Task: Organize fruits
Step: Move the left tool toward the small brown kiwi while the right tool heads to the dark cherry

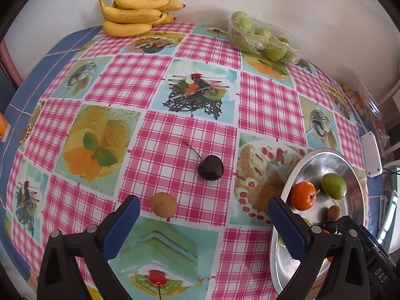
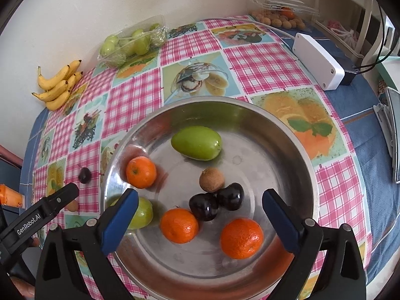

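— Dark cherry [image 1: 210, 168] loose on the checked cloth, center of frame, above the left gripper [image 1: 203, 208]; jaws wide, nothing btwn.
— Right gripper [image 2: 200, 207]?
— Spread wide too, empty, over the steel bowl [image 2: 287, 135]; two cherries [image 2: 216, 201] btwn its tips.

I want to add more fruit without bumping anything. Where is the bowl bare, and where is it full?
The bowl is bare along its far and right side, beyond the green fruit. The near middle is crowded: cherries, brown fruit and oranges. The cloth between cherry and bananas is free.
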Motion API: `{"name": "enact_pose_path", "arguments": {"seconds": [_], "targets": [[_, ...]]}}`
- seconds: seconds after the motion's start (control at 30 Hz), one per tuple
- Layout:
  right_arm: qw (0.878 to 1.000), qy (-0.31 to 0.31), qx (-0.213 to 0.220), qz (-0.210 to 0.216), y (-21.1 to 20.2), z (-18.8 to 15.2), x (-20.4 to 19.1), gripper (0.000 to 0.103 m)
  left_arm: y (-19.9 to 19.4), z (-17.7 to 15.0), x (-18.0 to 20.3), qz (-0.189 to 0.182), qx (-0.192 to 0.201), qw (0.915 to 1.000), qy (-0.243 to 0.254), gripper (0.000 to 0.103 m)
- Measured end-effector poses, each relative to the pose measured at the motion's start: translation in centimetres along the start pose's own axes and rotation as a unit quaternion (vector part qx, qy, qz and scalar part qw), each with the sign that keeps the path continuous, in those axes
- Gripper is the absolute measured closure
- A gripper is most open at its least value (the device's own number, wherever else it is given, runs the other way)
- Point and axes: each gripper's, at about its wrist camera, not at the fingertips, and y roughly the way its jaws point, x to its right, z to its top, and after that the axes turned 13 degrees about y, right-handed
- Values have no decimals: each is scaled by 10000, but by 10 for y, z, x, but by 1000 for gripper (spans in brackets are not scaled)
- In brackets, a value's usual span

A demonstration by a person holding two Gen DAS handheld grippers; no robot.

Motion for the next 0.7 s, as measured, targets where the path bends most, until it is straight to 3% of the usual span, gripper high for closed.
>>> {"name": "enact_pose_path", "arguments": {"seconds": [0.37, 0.7], "targets": [[9996, -278, -82, -14, 2, -9, -20, 4, -7, -1, -40, -337, 84, 9981, -505, 0], [9981, -593, -114, 138, -1, -22, -65, 4, -7, -5, -87, -175, -69, 9955, -926, 0]]}}
